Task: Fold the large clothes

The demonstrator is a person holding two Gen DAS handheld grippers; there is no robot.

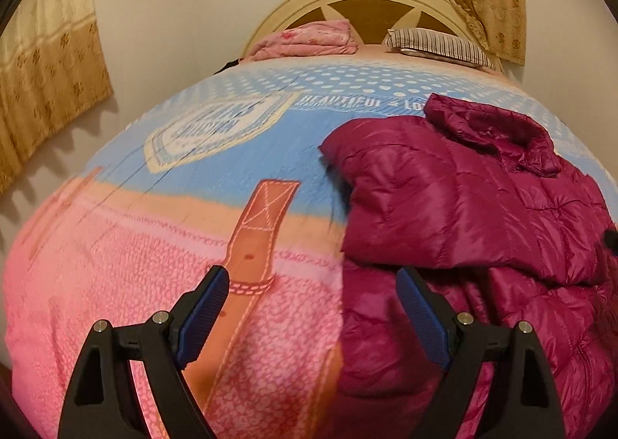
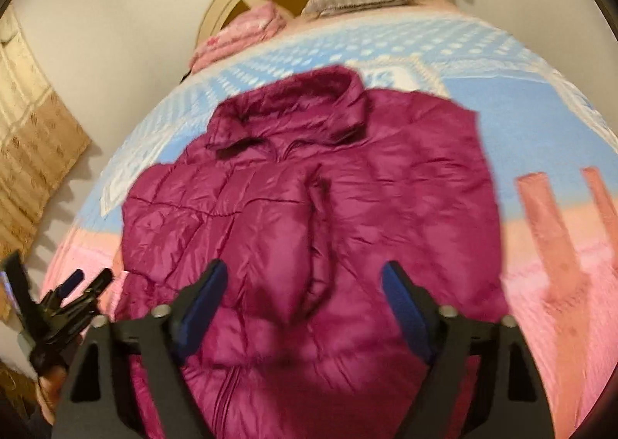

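My left tongs [image 1: 311,307] and right tongs [image 2: 303,300] both stand apart, clamping nothing. The magenta puffer jacket [image 2: 309,199] lies on the bed [image 1: 154,245], sleeves folded inward.

Bed [image 1: 154,207], magenta puffer jacket [image 2: 309,207], striped pillow [image 1: 436,45], pink bundle [image 1: 309,39]

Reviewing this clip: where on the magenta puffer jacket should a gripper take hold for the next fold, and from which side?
Probably the bottom hem of the magenta puffer jacket, approached from the foot of the bed. It lies collar away, both sleeves look folded in, and the hem is the nearest free edge. Both the left gripper and right gripper are open and empty.
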